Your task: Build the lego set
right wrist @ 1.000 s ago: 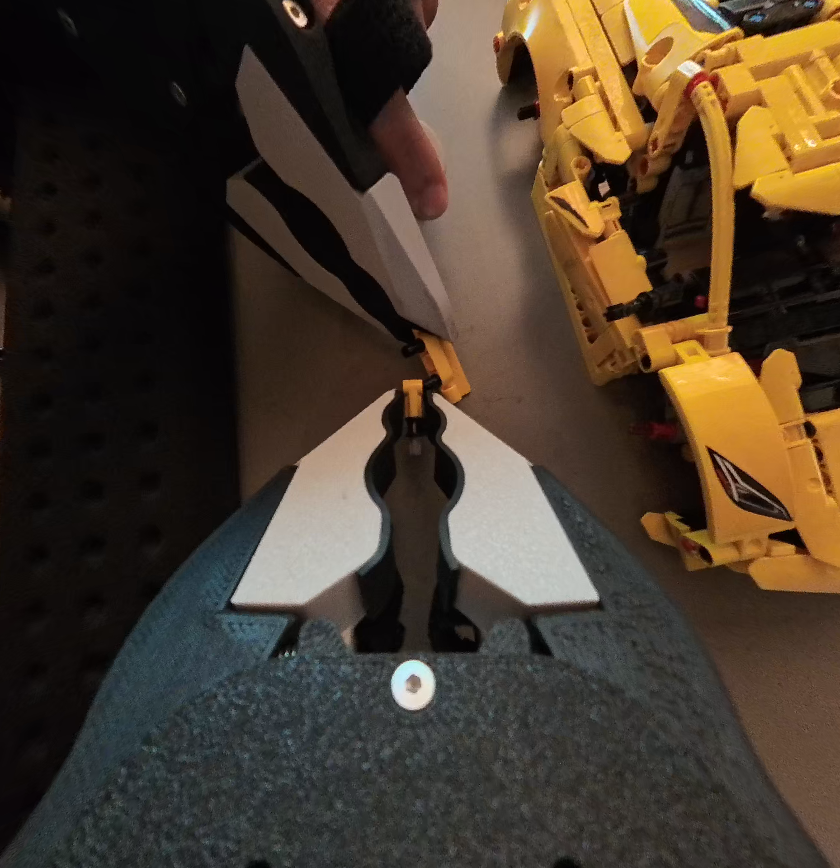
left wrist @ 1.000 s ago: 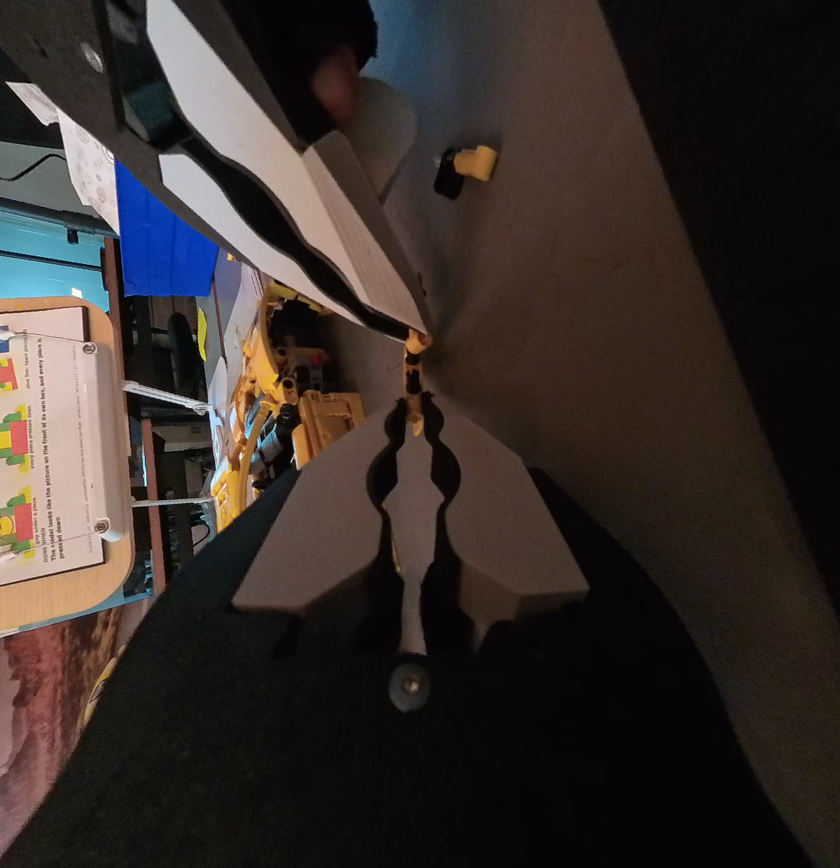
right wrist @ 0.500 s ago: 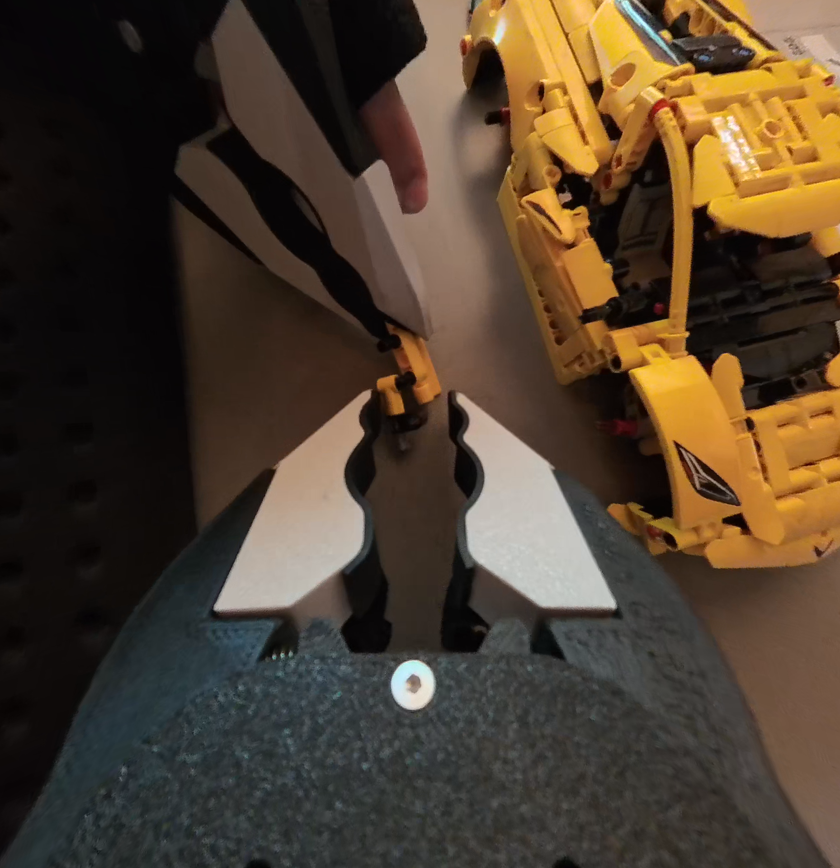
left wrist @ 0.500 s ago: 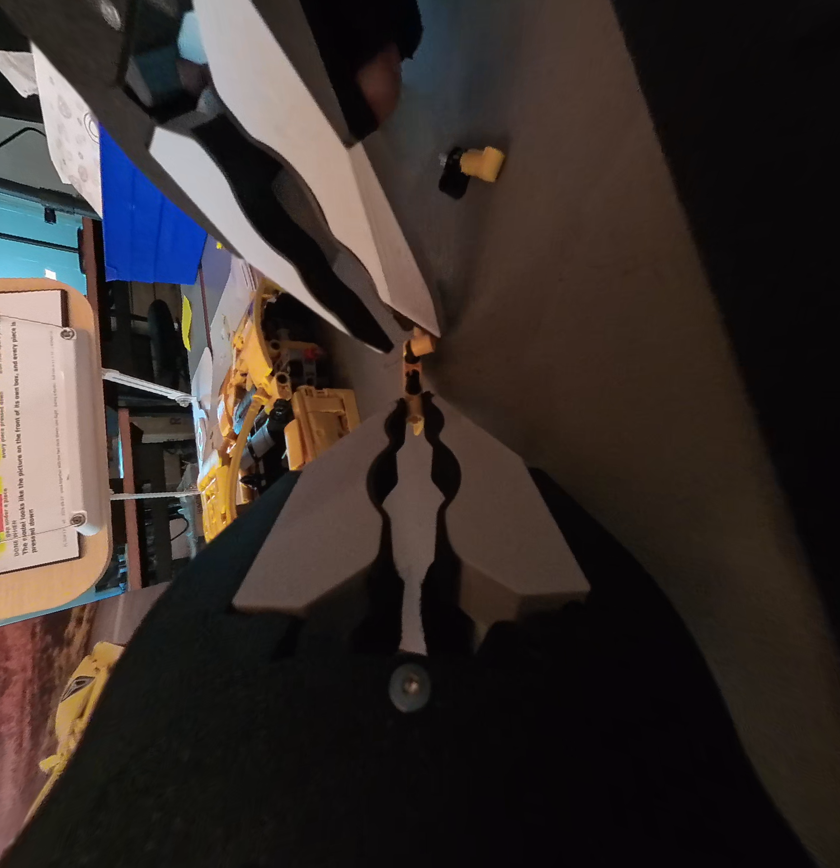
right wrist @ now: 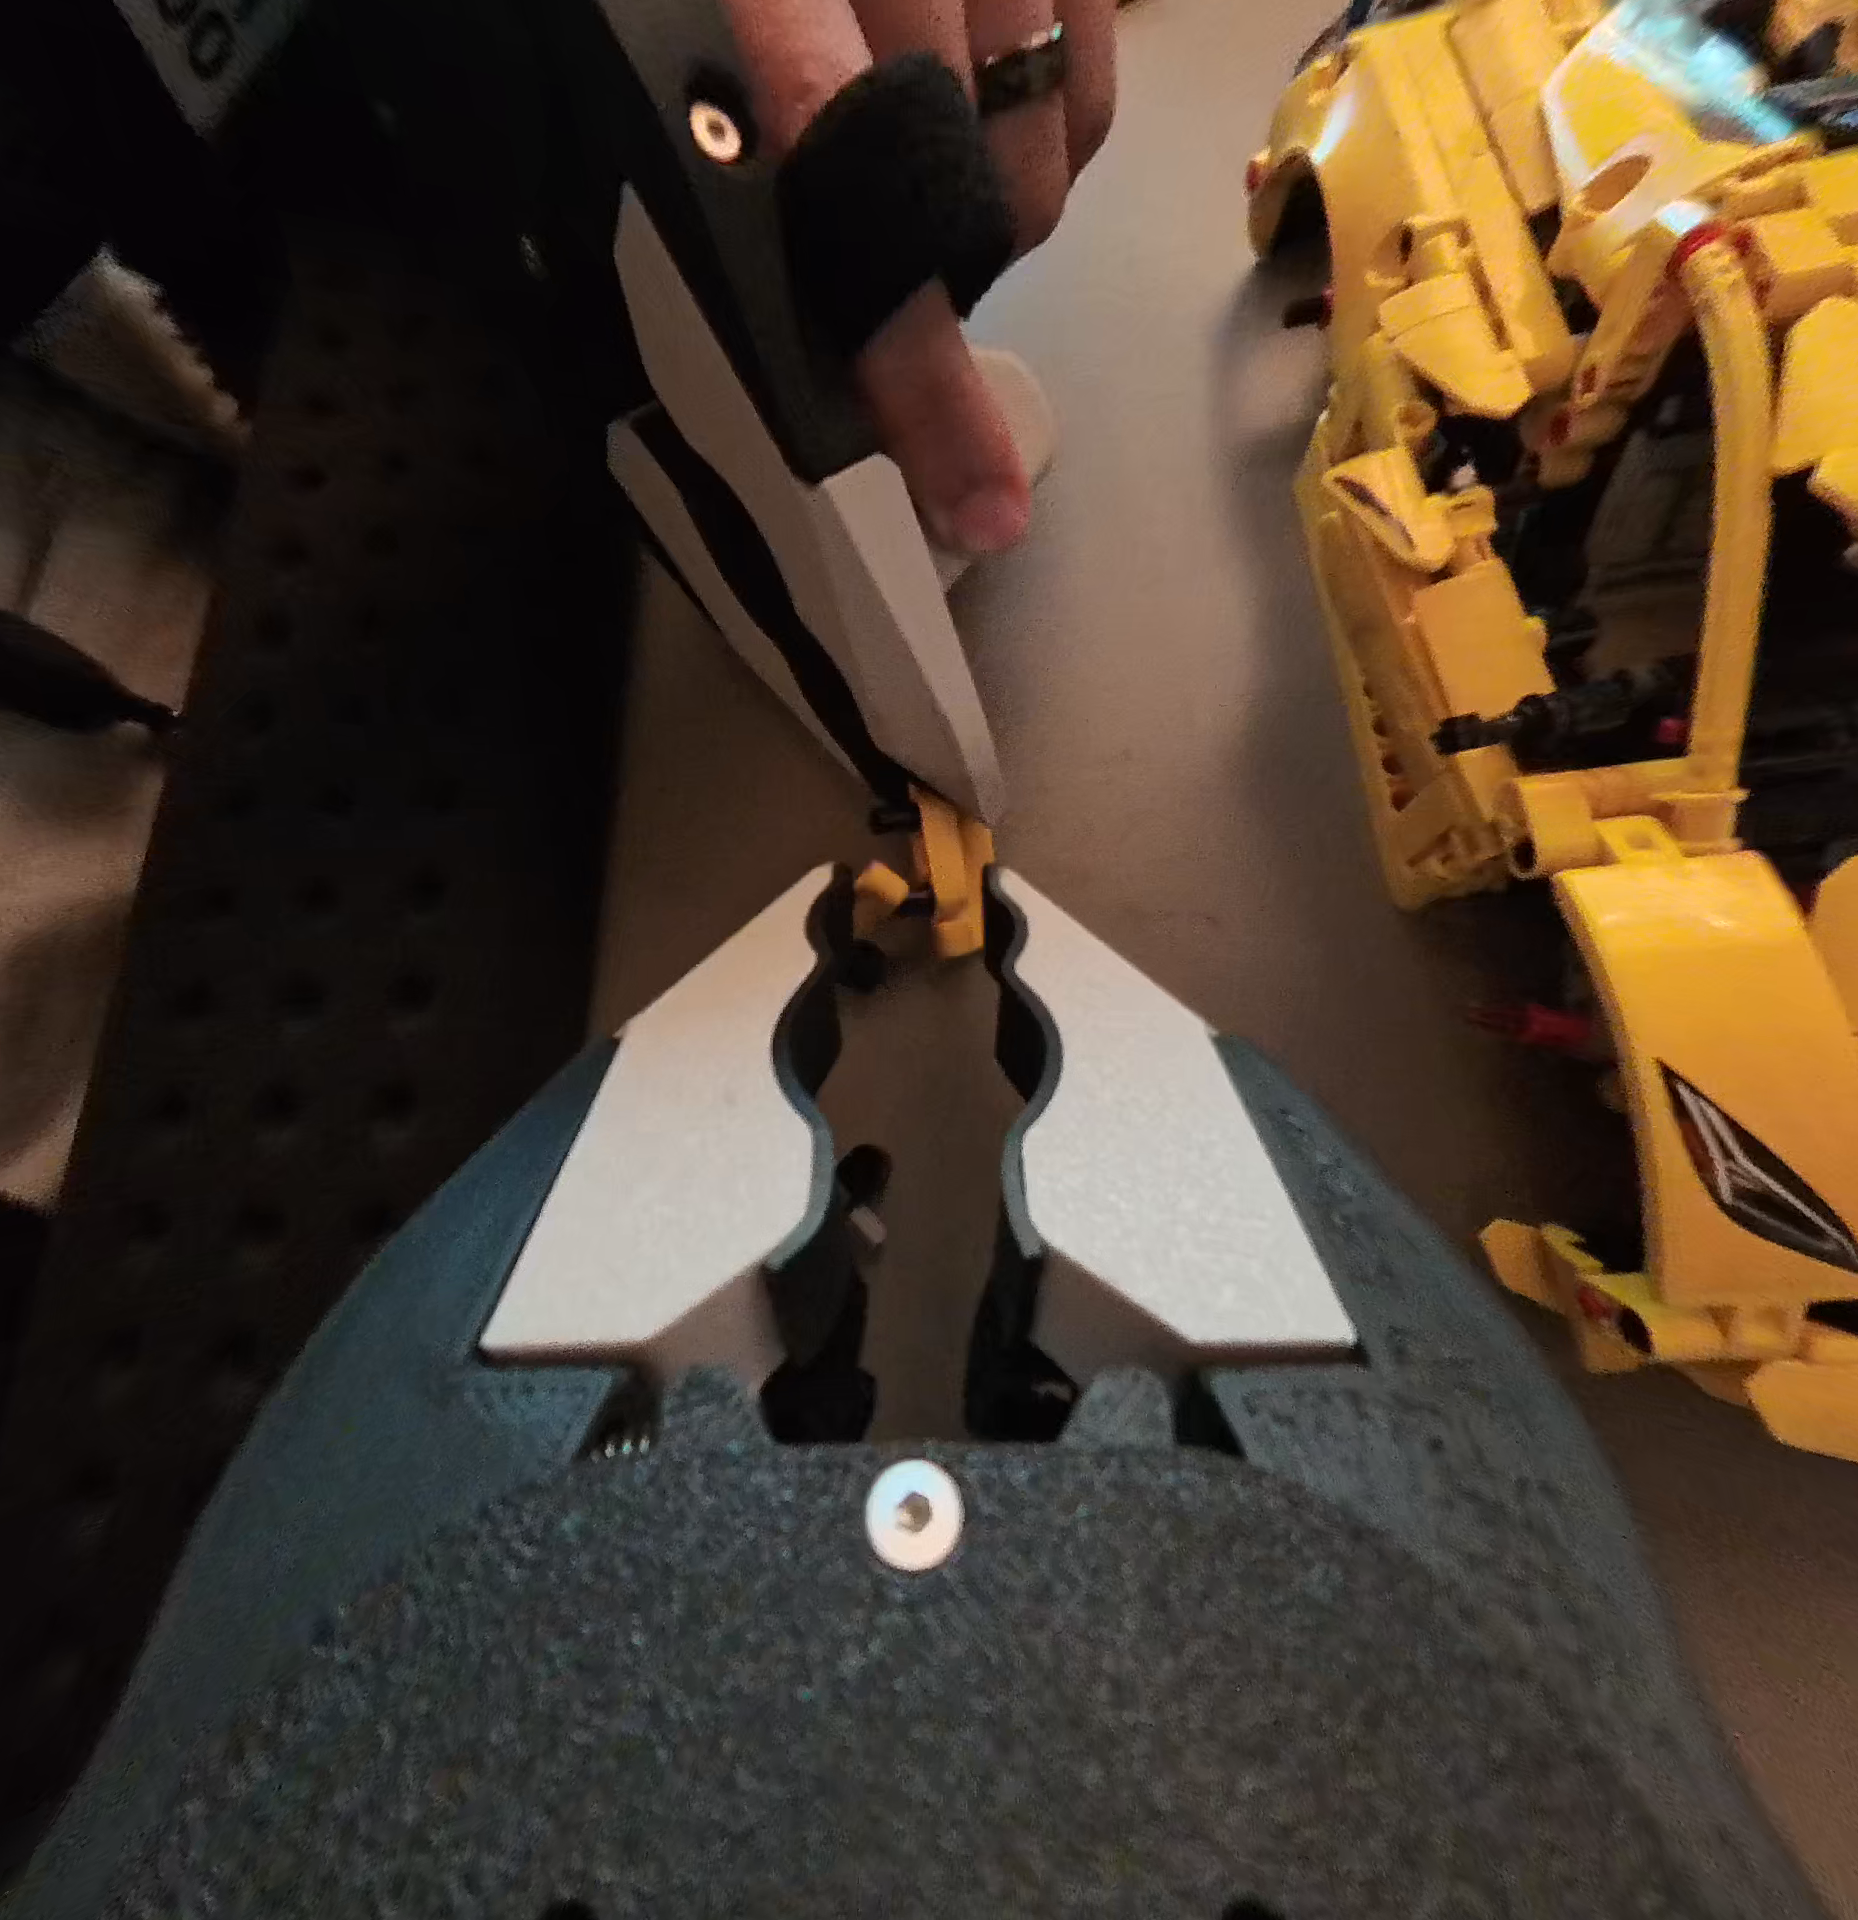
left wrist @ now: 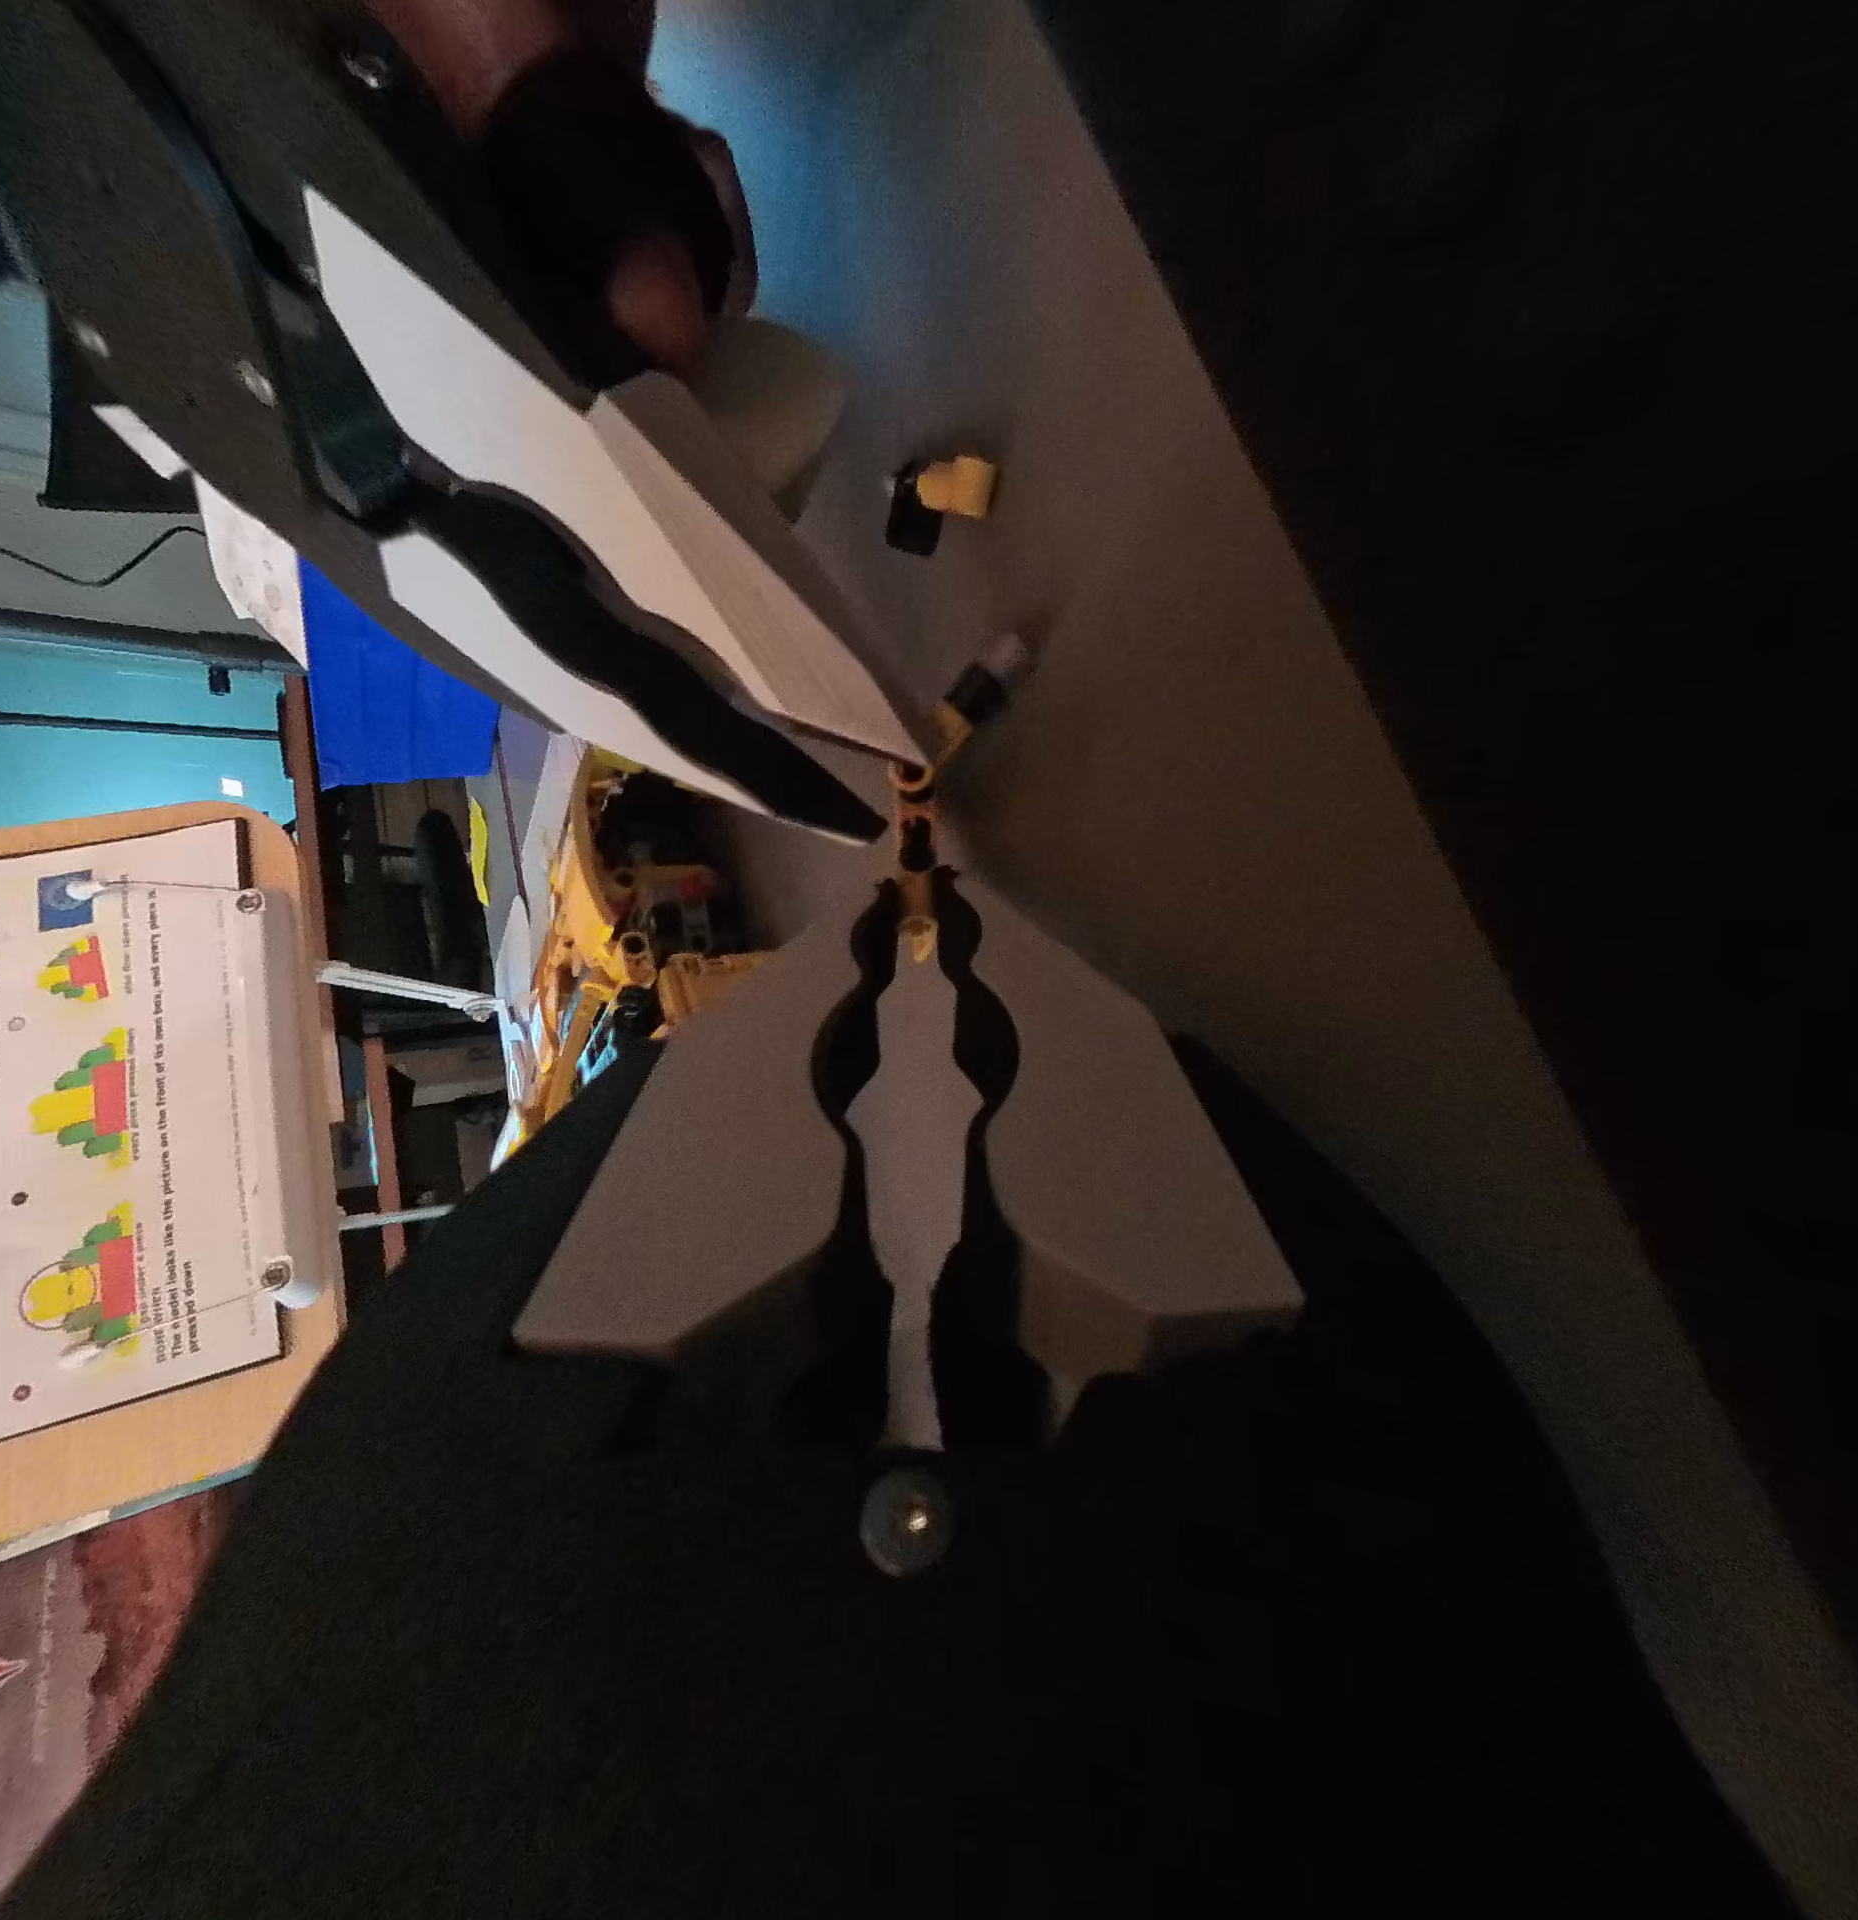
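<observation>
Left tongs pinch yellow piece between right tongs' parted tips

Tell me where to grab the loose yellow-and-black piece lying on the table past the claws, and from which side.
Take the loose yellow-and-black piece by its yellow block end, which looks squarer and wider than the black stub. Come straight down toward the table, probably with the fingers across the yellow end's two sides. The piece lies alone with bare surface around it.
</observation>
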Motion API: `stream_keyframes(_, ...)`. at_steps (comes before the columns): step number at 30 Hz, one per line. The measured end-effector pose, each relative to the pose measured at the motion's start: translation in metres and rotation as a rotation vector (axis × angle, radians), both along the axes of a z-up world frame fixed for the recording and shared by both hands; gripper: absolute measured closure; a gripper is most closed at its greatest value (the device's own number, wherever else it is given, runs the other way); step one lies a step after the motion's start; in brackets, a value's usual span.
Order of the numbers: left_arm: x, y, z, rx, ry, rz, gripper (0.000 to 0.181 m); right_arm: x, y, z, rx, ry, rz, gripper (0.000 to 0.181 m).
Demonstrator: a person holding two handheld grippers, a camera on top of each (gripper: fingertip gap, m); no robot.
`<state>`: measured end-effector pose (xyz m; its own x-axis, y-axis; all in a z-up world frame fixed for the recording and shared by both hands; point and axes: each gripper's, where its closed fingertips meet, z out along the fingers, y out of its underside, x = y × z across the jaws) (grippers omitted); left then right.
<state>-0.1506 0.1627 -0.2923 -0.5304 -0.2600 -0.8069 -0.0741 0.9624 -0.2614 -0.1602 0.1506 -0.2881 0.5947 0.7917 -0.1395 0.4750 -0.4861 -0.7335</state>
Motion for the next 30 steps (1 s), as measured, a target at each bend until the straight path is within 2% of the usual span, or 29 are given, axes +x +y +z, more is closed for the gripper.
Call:
stream_keyframes(2, -0.001, -0.002, 0.000, -0.014, 0.003, -0.009, 0.175, 0.001, -0.005, -0.008, -0.045, -0.017, 0.025, 0.153)
stream_keyframes(12, -0.002, -0.007, 0.000, 0.010, -0.010, -0.056, 0.175, -0.002, -0.012, -0.006, -0.102, 0.033, 0.097, 0.156)
stream_keyframes(21, -0.002, -0.013, 0.001, 0.037, -0.040, -0.104, 0.174, -0.010, -0.012, -0.002, -0.072, 0.112, 0.153, 0.161)
stream_keyframes(30, -0.005, -0.012, 0.001, -0.012, -0.015, -0.097, 0.174, -0.010, -0.015, -0.005, -0.076, 0.086, 0.151, 0.157)
